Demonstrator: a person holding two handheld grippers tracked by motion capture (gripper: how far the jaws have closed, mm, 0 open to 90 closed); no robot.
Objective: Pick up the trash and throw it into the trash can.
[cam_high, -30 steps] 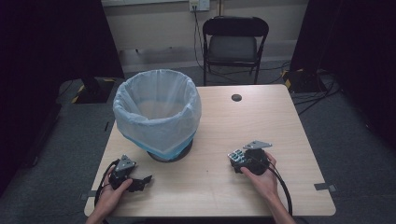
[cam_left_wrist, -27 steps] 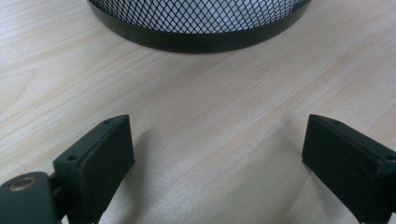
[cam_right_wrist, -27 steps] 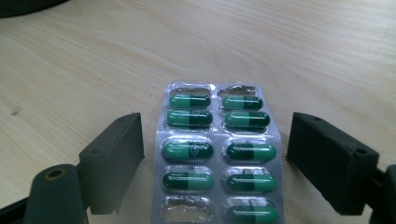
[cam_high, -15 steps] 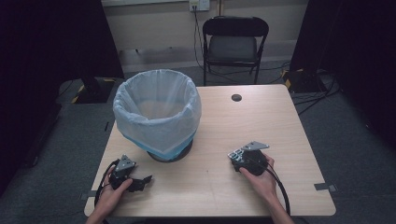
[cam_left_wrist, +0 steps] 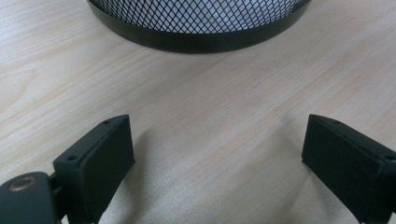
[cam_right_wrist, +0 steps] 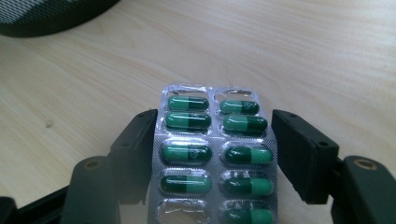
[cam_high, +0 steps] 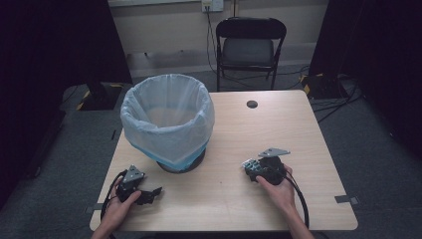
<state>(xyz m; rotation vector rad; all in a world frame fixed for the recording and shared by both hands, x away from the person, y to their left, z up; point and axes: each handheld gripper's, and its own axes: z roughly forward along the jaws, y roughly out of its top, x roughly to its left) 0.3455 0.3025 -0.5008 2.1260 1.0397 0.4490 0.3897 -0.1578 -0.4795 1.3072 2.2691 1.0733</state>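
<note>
A silver blister pack [cam_right_wrist: 212, 154] of green capsules lies flat between the jaws of my right gripper [cam_right_wrist: 215, 116], whose pads press on its two long edges. One blister at the pack's near end looks empty. From the high view, the right gripper [cam_high: 254, 168] sits at the table's front right with the pack [cam_high: 250, 166] sticking out to the left. My left gripper [cam_high: 154, 191] rests at the front left, pointing right. Its jaws [cam_left_wrist: 219, 123] stand wide open over bare wood, with nothing between them.
A black mesh waste bin [cam_high: 166, 119] lined with a pale plastic bag stands on the wooden table [cam_high: 239, 129], left of centre; its base [cam_left_wrist: 196, 37] is just ahead of the left gripper. A small black disc [cam_high: 252, 104] lies at the far edge. A folding chair [cam_high: 251, 45] stands behind.
The right gripper's jaws have drawn in onto the blister pack. Both hands stay where they were.
</note>
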